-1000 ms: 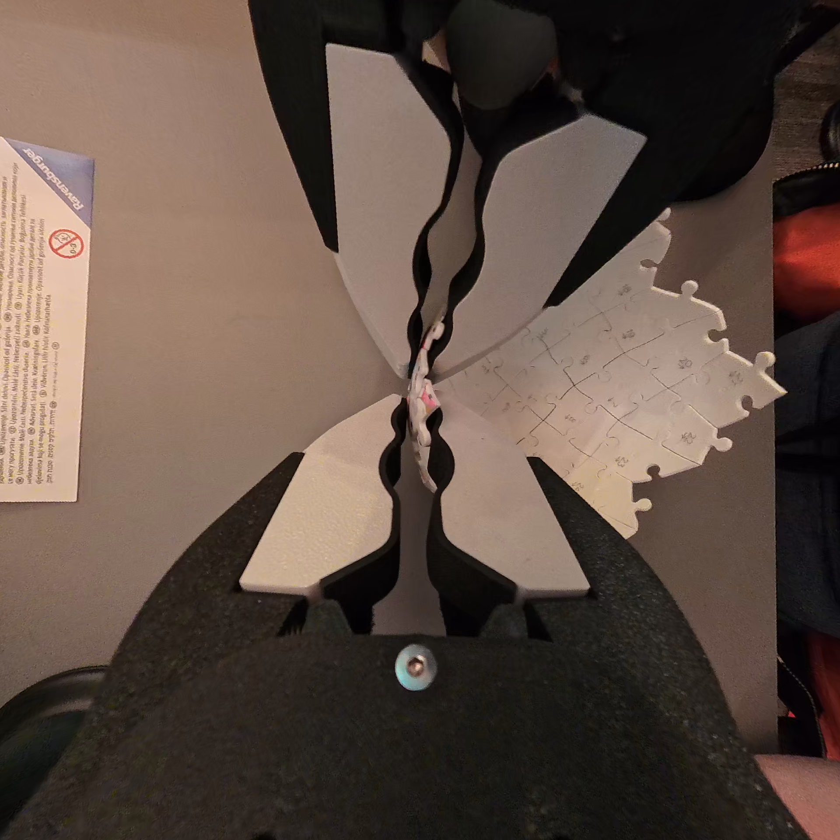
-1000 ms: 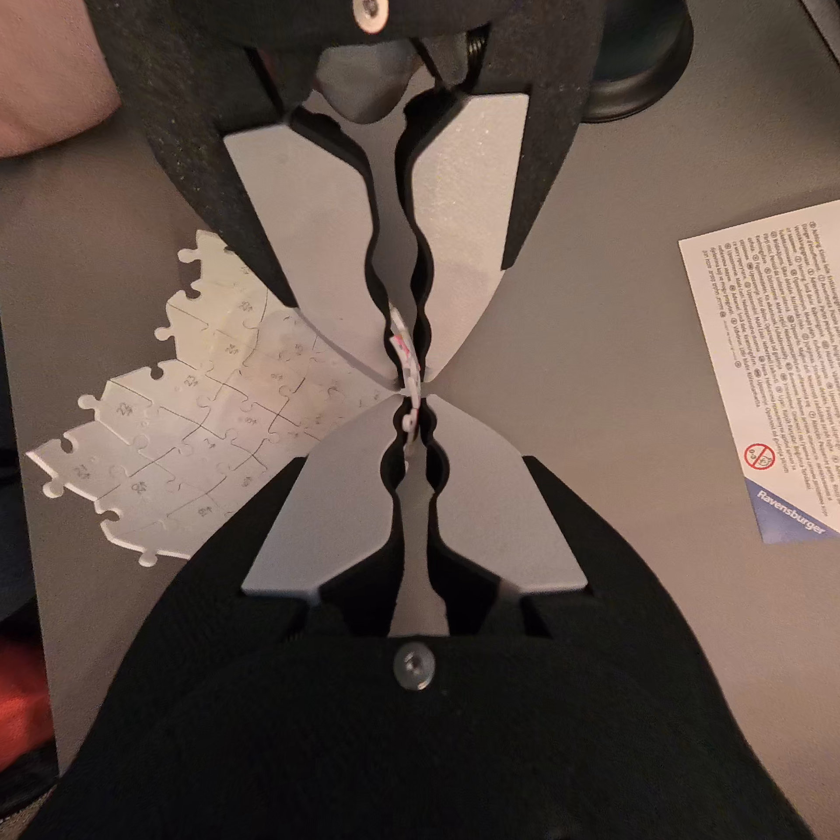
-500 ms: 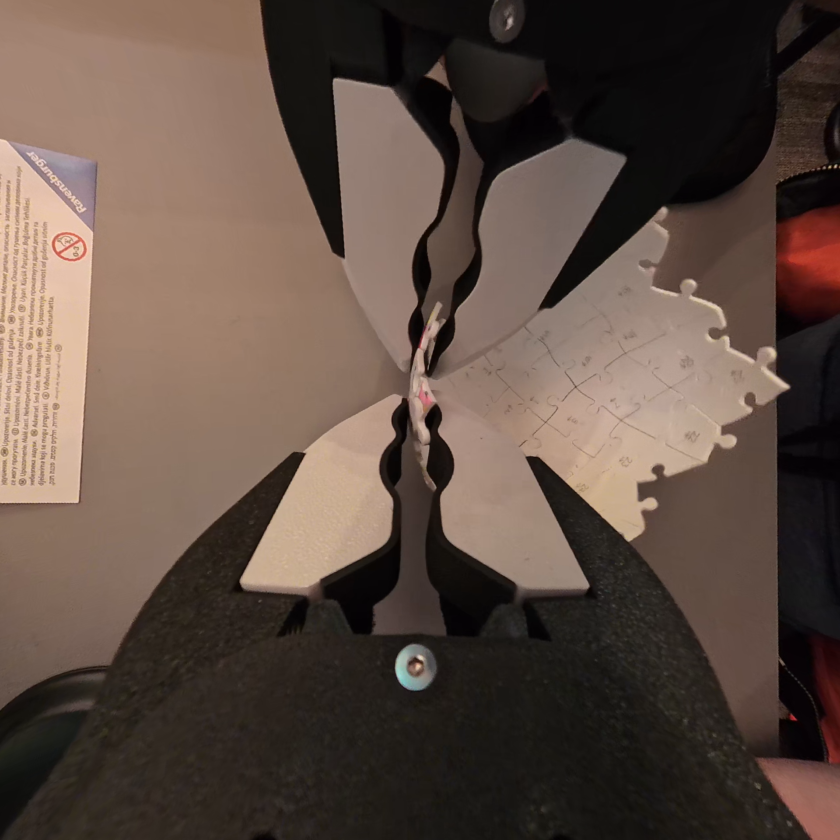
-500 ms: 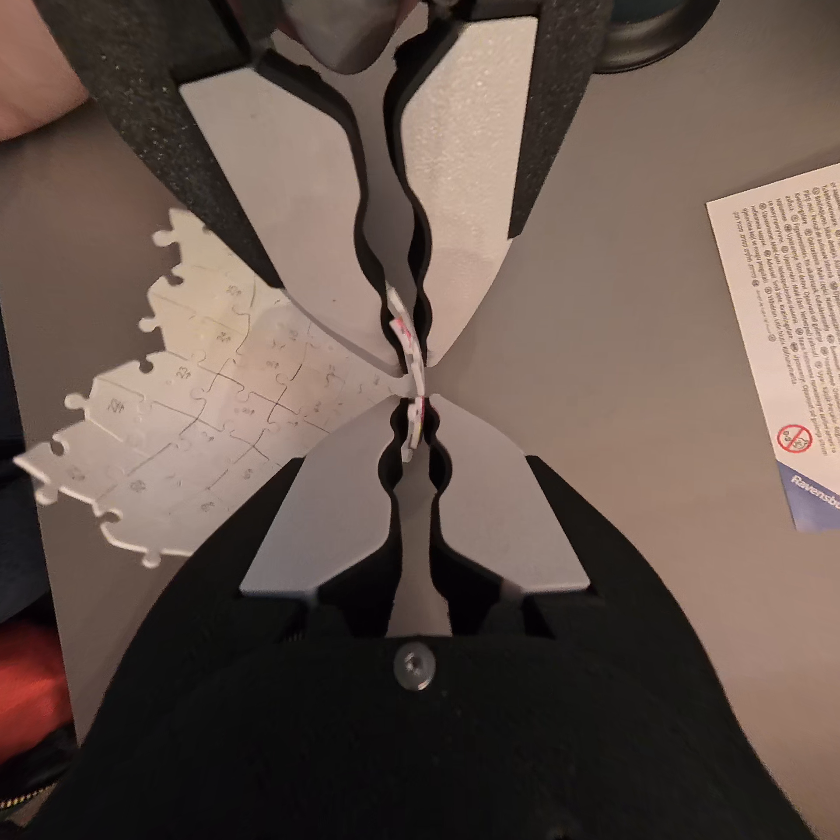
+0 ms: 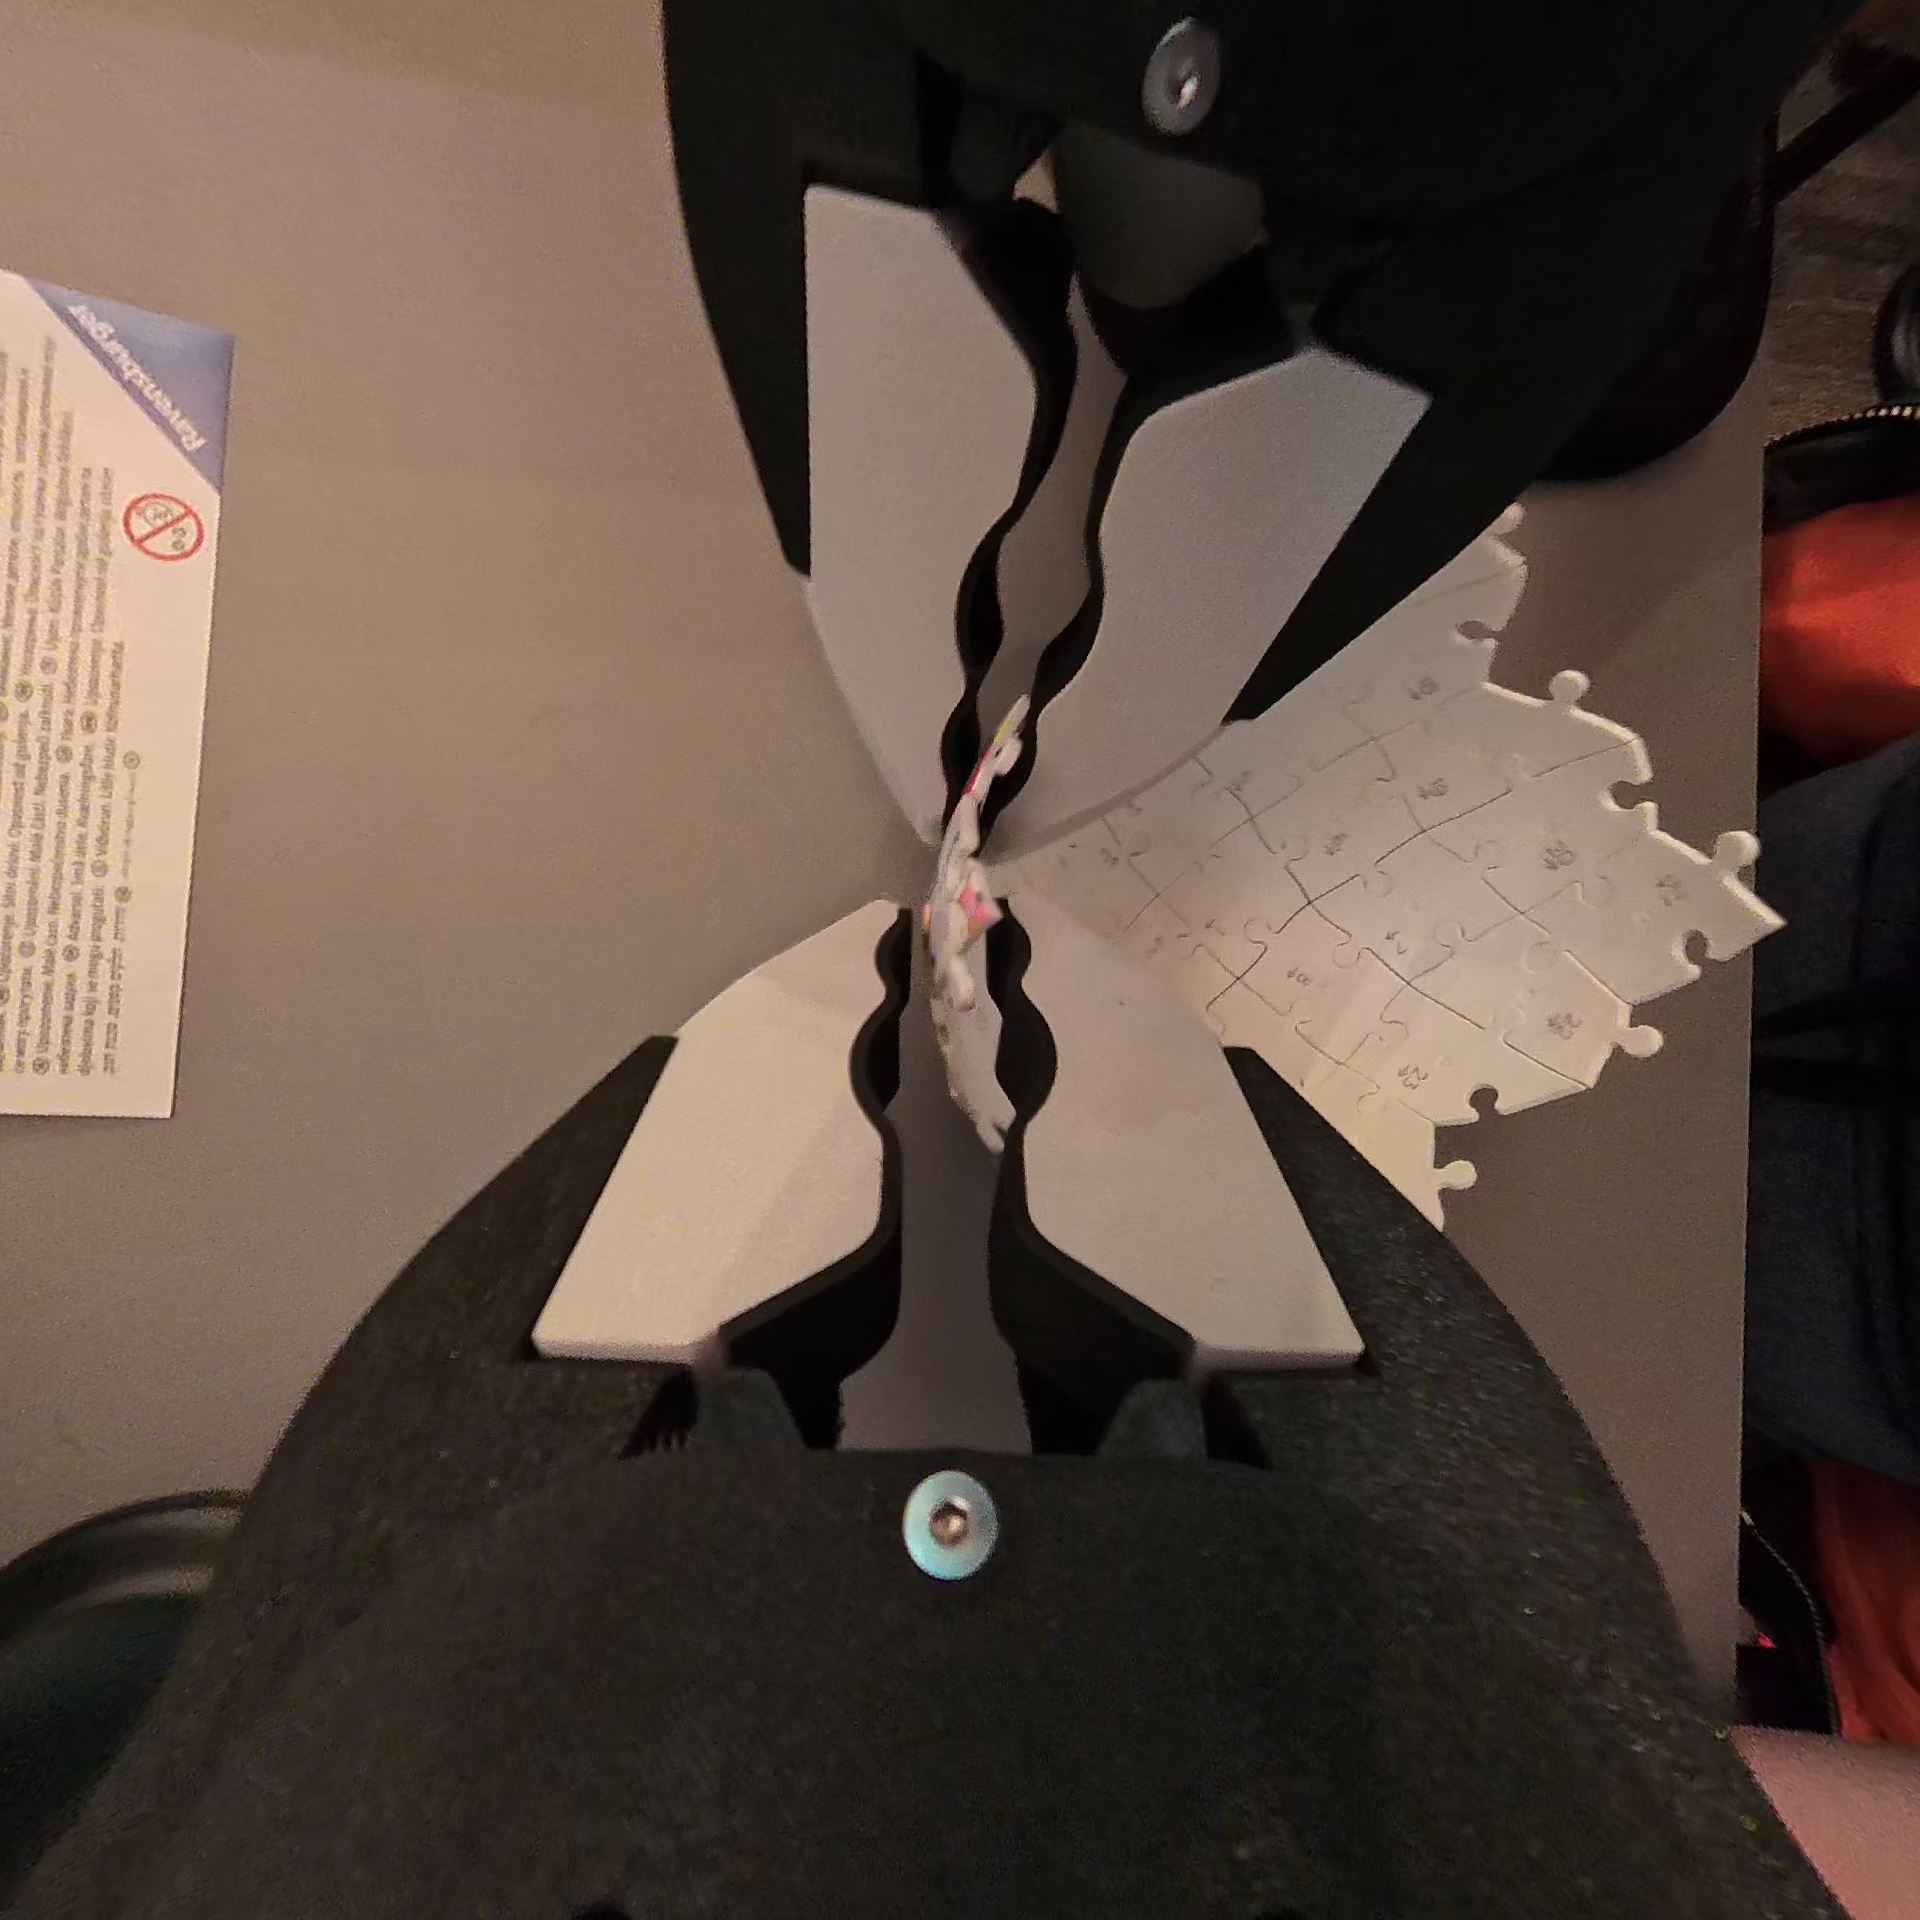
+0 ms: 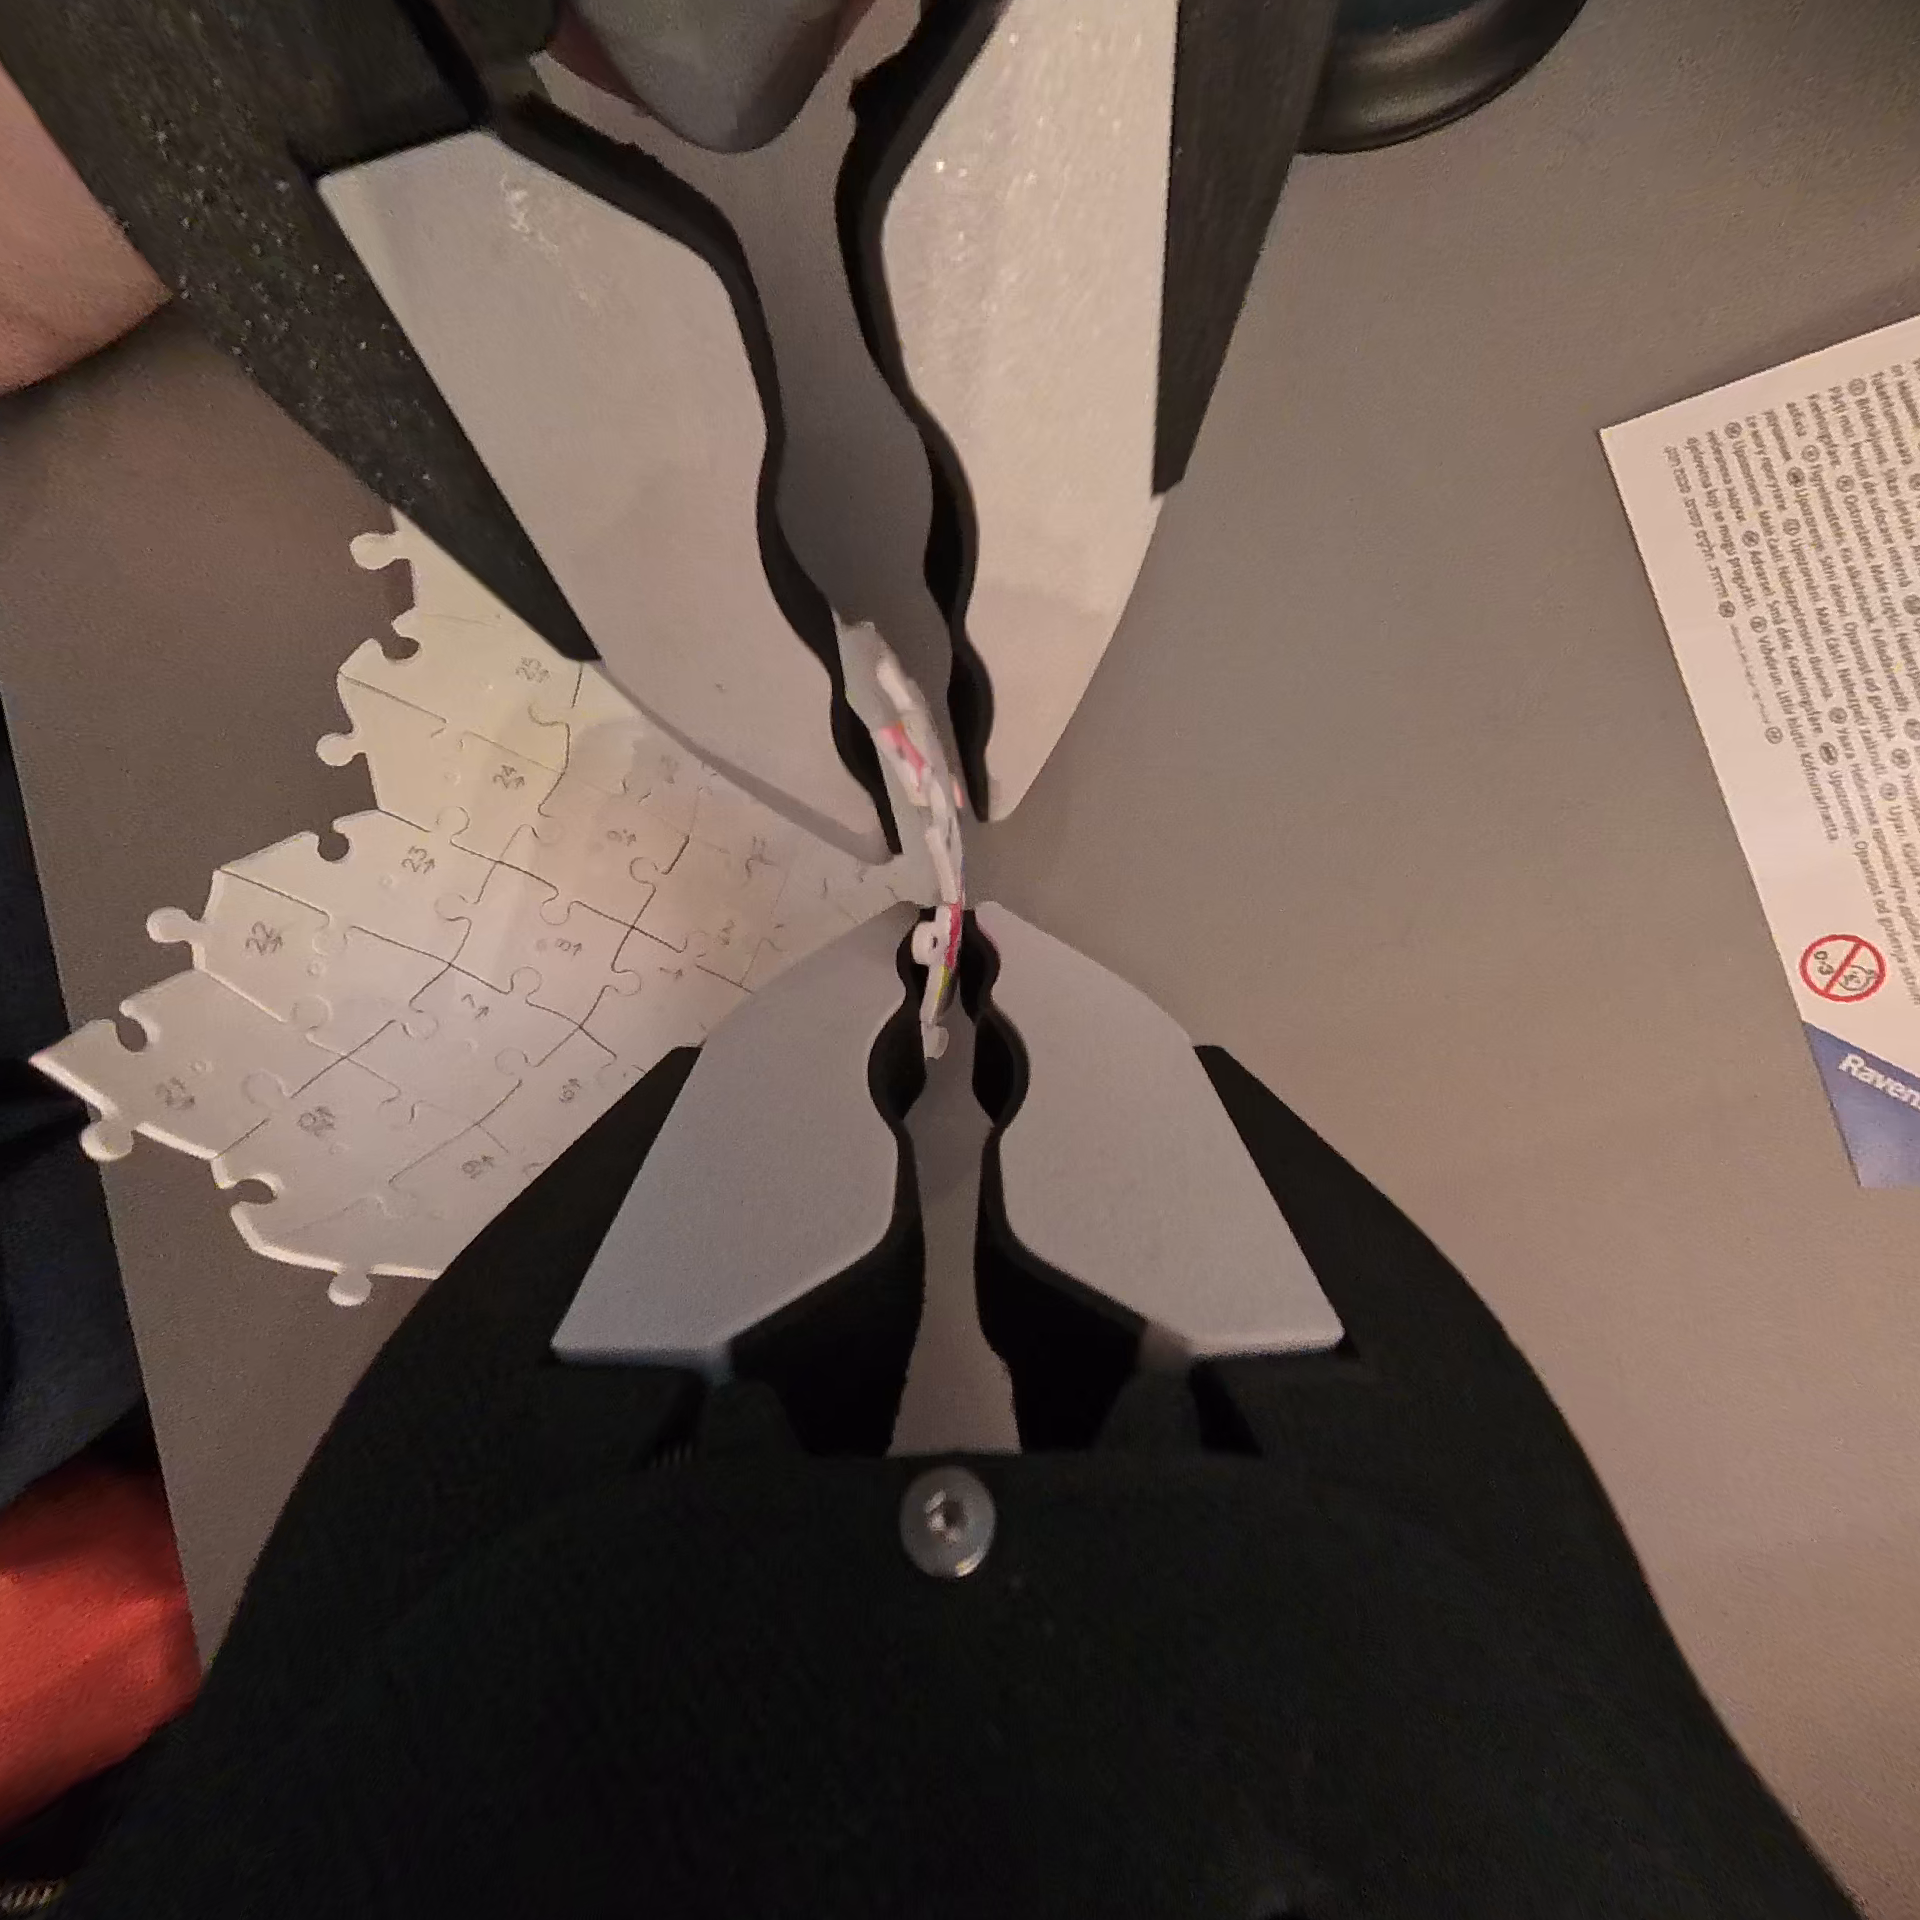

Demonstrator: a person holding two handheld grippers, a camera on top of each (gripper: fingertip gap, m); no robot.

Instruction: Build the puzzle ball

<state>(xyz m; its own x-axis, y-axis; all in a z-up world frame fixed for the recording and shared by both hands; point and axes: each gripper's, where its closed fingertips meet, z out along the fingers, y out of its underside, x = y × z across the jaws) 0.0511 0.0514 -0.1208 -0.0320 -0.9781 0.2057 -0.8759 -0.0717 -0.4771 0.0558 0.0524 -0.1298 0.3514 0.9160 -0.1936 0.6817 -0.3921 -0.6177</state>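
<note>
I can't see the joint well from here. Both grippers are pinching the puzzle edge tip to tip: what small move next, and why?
Probably hold the left gripper steady and ease the right gripper toward it, pressing the small piece into the assembled sheet. Both are shut on the pieces, tips nearly touching, and the edges meet at a slight angle, so the tab looks unseated.

Both black-and-grey hand-held grippers met tip to tip: the left hand-held gripper (image 5: 951, 920) and right hand-held gripper (image 6: 951, 914) each pinched tight, fingers nearly closed.
</note>
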